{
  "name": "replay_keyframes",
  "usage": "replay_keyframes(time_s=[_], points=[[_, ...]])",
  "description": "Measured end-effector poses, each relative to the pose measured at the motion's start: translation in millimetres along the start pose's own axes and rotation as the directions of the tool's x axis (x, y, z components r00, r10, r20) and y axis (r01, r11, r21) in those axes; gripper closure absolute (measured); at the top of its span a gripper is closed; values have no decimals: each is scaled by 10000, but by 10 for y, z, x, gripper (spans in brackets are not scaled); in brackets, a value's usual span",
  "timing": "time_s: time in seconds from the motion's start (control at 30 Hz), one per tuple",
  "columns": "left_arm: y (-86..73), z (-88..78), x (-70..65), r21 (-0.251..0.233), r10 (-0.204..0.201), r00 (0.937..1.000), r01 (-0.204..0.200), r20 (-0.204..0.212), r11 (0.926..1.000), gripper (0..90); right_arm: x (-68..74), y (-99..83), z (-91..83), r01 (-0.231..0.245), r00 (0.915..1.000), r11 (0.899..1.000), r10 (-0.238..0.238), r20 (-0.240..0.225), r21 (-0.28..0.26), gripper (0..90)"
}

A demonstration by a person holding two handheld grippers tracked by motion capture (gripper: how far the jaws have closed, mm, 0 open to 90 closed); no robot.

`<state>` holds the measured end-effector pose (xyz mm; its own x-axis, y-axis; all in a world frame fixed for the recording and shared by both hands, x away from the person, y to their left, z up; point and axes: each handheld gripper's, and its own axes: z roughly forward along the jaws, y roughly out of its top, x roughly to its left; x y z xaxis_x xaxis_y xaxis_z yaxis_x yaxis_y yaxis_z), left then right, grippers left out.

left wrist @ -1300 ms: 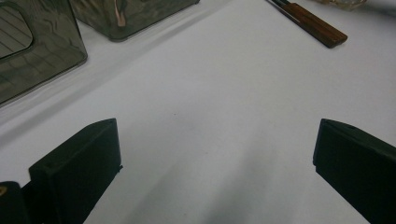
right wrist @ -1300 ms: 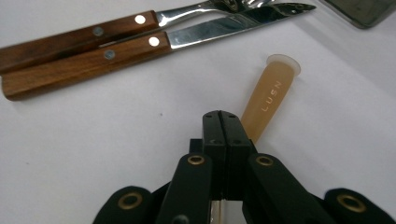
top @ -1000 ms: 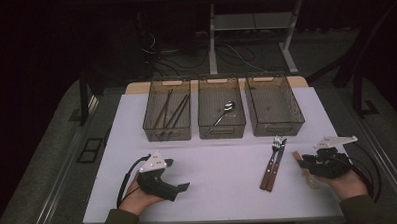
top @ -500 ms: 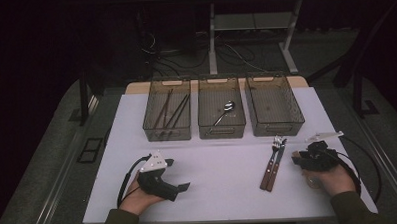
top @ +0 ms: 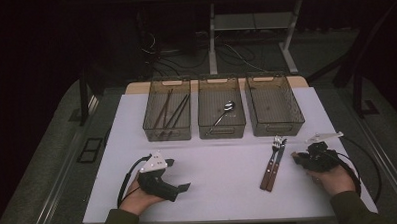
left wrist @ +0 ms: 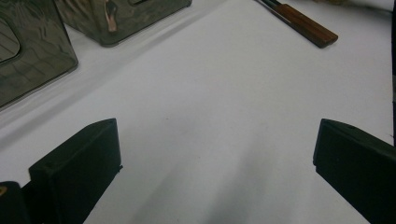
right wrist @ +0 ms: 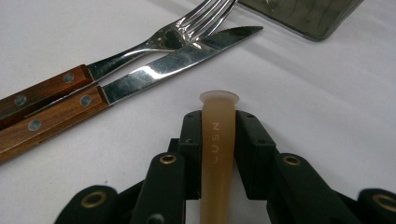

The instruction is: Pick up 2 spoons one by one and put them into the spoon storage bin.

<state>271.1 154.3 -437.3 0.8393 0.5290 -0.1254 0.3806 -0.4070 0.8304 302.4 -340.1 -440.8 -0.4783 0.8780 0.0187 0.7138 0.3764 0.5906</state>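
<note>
while the right tool (right wrist: 218,116) pinches a tan stick (right wrist: 217,140), fork (right wrist: 154,44) and knife (right wrist: 159,65) just beside, left tool (left wrist: 210,154) gaping over bare table (left wrist: 224,93)

Fork (right wrist: 154,39) and knife (right wrist: 154,70): silver blades, red-brown riveted handles, lying on white bench (top: 223,166). Bins (top: 221,113) showing smoky grey. Black tool (right wrist: 217,140) gripping a translucent amber piece (right wrist: 217,140).
</note>
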Motion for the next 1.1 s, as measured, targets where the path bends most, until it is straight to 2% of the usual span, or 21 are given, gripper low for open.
replay_keyframes(time_s=[0.13,0.33,0.53,0.93,1.03,1.1], points=[[3,-7,2,-120,-17,10000,18,67,9999,0,-5,36,-73,-80,9998,9995,74,-200,-298,732],[1,-9,1,-148,-6,10000,8,87,9999,0,52,194,-165,105,9985,9963,-150,-530,-851,732],[0,0,0,-84,58,9999,-57,110,9999,0,122,372,-180,387,9947,9907,-506,-891,-1308,732],[0,28,7,-139,38,9999,-35,151,9999,0,256,748,-188,453,9824,9768,-816,-1679,-2093,731],[4,42,12,-21,282,9996,-282,64,9996,0,280,848,-168,560,9791,9740,-965,-1788,-2193,730],[1,45,16,-2,255,9996,-255,129,9997,0,291,920,-160,508,9779,9728,-944,-1865,-2260,730]])
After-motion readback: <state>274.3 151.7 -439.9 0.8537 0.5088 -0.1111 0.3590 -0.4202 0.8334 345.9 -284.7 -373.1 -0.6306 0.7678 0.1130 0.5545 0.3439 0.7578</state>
